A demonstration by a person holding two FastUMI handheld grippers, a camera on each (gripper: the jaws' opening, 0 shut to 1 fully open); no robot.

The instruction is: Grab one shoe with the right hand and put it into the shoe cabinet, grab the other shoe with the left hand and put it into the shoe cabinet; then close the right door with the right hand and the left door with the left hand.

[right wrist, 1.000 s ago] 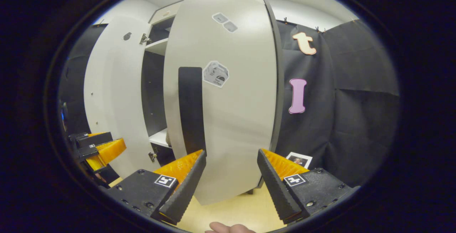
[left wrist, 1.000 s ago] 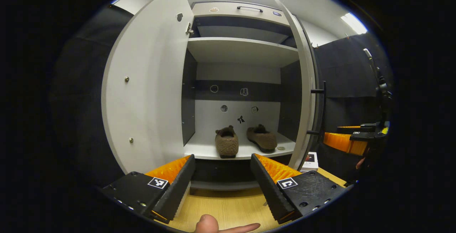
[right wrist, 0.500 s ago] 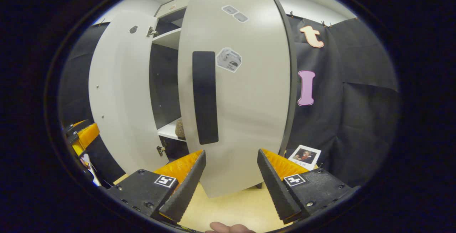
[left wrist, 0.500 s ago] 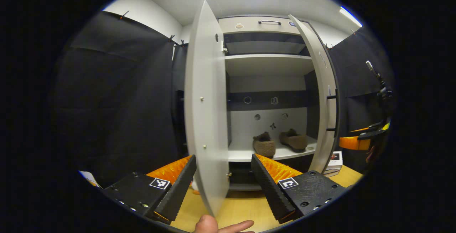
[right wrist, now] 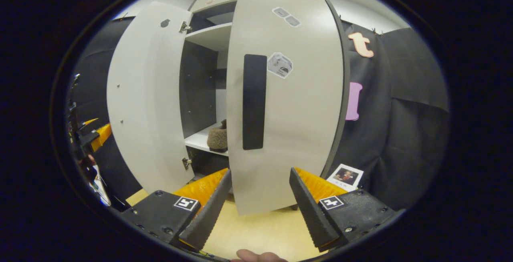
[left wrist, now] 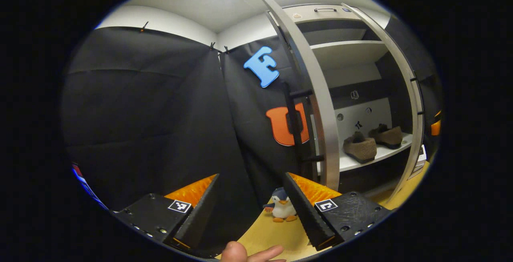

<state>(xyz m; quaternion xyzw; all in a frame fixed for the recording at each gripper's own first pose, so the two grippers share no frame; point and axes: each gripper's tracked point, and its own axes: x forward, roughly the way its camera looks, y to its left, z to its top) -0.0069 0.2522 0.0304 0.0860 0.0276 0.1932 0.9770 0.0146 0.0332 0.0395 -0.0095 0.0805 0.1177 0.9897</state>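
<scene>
Both grippers are spread and empty. The right door (right wrist: 296, 105) is a rigid, light hinged panel; push beside its black handle (right wrist: 254, 101).

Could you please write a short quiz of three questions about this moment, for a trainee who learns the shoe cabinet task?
1. True or false: both shoes already lie on the lower shelf of the shoe cabinet.
2. Multiple choice: what faces the right gripper? A) the handle side of the right door; B) a closed drawer; C) a shoe on the floor.
3. Fill in: the jaws of the left gripper stand ____, and beyond them a toy penguin sits on the floor.

Key: 1 true; 2 A; 3 open.
</scene>
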